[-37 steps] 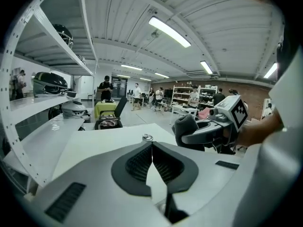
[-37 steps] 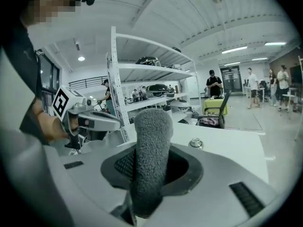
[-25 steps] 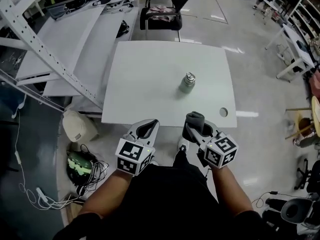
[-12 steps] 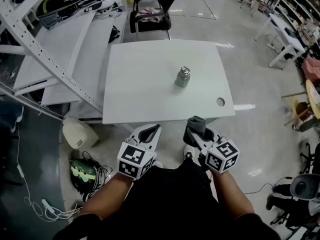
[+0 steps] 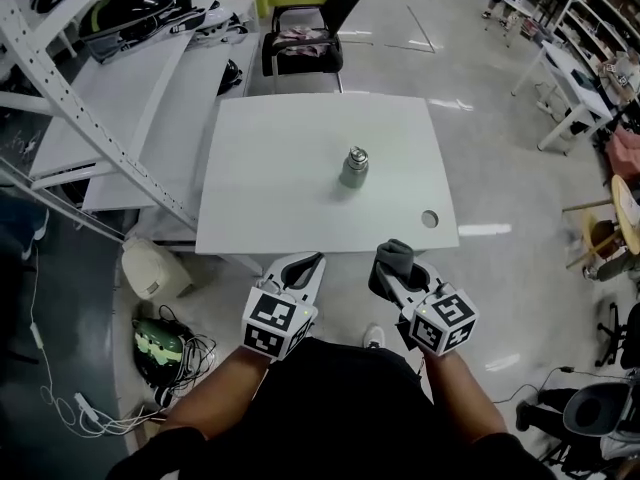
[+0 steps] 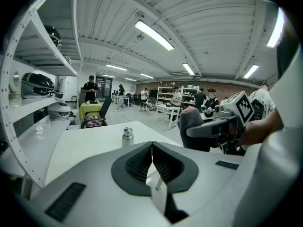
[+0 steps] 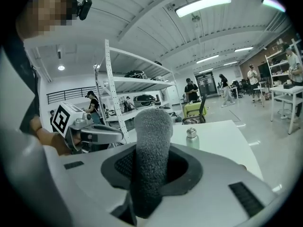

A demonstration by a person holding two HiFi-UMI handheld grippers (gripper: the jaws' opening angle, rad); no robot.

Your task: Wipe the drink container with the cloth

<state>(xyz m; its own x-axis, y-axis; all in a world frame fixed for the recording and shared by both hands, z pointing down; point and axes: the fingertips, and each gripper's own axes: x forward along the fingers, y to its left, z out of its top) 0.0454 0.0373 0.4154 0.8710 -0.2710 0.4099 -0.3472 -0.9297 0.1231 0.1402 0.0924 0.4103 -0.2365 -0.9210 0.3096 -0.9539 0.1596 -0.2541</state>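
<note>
Bottle point(image 5: 353, 167) is standing upright near the middle of the white desk point(image 5: 270, 203), cap on, nothing touching it. Both grippers are hanging short of the desk's near edge, out over the floor point(image 5: 500, 158), well apart from the bottle. The left gripper point(image 5: 311, 261) is pointing toward the desk with its jaws pressed together, dark pads point(image 6: 137, 167) meeting along a thin line, nothing between them. The right gripper point(image 5: 397, 261), near it, is clamping the grey cloth point(image 5: 392, 248): the jaws are pinching a thick roll of it, and the fuzzy rounded end is poking up past the tips. In the right gripper view the cloth is filling the centre, with the bottle showing small just to its right, further back on the desk. In the left gripper view the bottle is sitting a little left of the shut jaws' line, and the right gripper with its cloth is showing off to the right. A round hole point(image 5: 430, 218) is sitting by the desk's near right corner. A black chair point(image 5: 312, 30) is standing at the far edge, and white shelves point(image 5: 110, 118) are running along the left side. People point(image 7: 191, 91) are standing in the far background.
</note>
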